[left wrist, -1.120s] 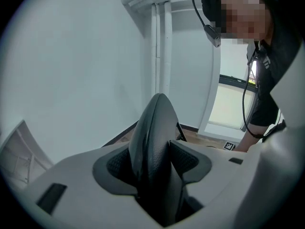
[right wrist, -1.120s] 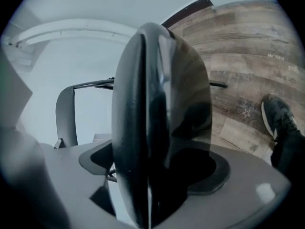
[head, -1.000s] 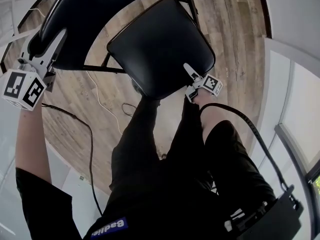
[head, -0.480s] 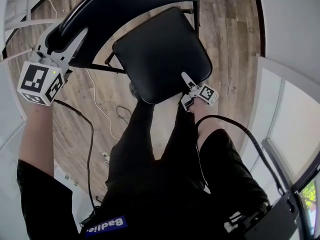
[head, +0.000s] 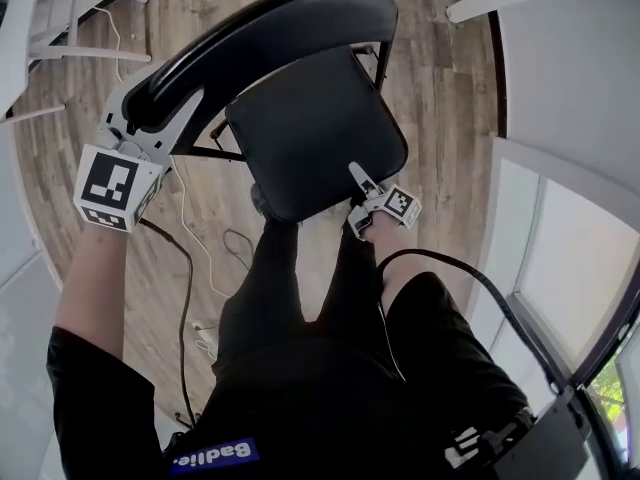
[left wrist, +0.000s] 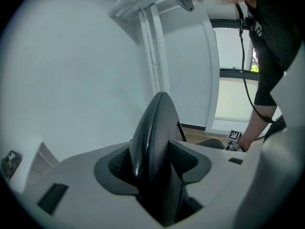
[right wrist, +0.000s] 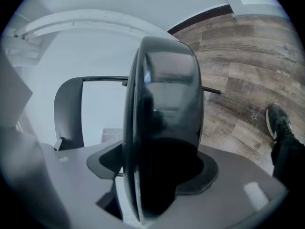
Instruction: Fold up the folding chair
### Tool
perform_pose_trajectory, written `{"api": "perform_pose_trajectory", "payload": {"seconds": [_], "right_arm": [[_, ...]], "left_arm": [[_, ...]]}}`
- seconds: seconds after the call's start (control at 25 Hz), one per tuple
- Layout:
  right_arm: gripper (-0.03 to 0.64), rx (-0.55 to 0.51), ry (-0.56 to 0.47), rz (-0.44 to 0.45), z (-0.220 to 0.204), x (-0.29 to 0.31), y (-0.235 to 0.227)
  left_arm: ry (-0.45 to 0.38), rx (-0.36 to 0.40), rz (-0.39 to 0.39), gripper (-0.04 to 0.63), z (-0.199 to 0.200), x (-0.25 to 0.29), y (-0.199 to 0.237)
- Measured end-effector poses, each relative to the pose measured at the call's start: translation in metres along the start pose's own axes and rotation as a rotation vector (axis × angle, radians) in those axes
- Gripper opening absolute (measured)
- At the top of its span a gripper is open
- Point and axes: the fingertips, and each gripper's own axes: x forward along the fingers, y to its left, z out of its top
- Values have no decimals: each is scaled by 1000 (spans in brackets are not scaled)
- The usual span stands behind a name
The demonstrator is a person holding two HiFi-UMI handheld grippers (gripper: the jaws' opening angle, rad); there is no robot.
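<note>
Closest in, a blue label (head: pixel 213 456) on the person's dark clothing starts "Bad"; the rest won't read. Up to the right gripper (head: pixel 360 190): its jaws have just been closing and now pinch the seat (head: pixel 315 133) at its near edge, likely to swing it upward. The left gripper (head: pixel 160 93) clamps the backrest (head: pixel 280 23), steadying the folding chair (head: pixel 384 60), with the wood floor (head: pixel 440 78) beyond.

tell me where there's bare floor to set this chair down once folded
Best bare patch: the wood floor strip between the seat and the white wall. Another lies left of the backrest, short of the white furniture legs. Crowded: cables trail left of the person's legs.
</note>
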Motion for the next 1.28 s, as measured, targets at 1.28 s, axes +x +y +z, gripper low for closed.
{"api": "perform_pose_trajectory", "payload": {"seconds": [1.28], "right_arm": [[216, -28, -26, 58, -4, 29, 257]], "left_arm": [[-14, 161, -53, 156, 67, -94, -60]]}}
